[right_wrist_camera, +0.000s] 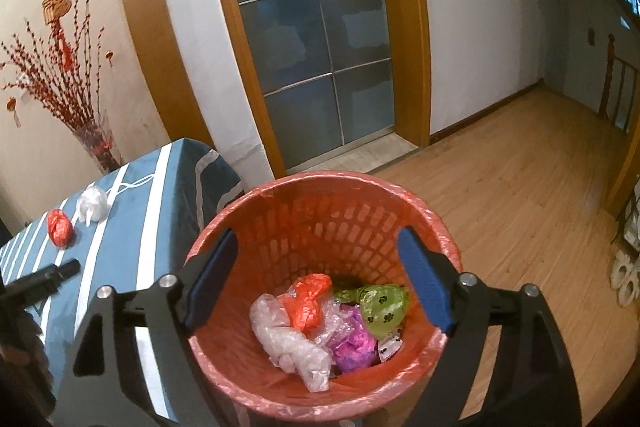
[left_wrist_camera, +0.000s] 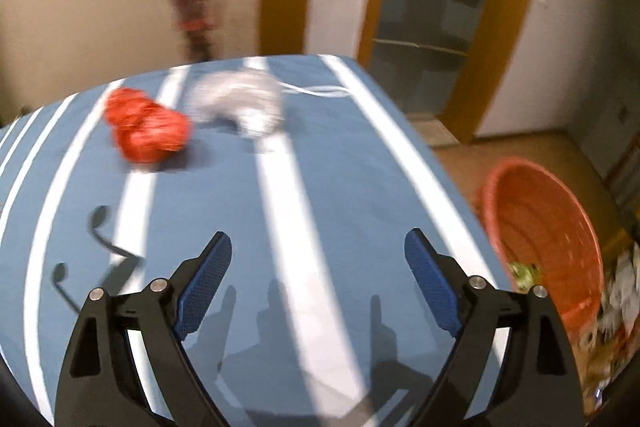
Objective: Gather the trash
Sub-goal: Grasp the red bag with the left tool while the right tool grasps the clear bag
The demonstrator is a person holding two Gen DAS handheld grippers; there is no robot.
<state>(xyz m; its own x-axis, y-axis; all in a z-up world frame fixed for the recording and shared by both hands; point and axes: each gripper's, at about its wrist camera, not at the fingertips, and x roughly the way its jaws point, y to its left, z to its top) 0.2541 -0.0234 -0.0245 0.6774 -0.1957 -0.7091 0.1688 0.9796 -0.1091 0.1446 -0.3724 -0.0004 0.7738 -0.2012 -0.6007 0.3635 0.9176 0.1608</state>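
Red bag (left_wrist_camera: 146,125), white bag (left_wrist_camera: 240,103) — motion-blurred (left wrist view).

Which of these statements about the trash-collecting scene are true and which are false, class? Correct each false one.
1. Both tools hold trash. False: the left tool and the right tool are open and hold nothing.
2. A crumpled red plastic bag lies on the blue striped tablecloth. True.
3. The orange plastic mesh waste basket is empty. False: it holds several crumpled bags, among them a green paw-print bag.
4. A crumpled clear plastic bag lies next to the red one on the table. True.
5. The right tool hangs above the basket. True.
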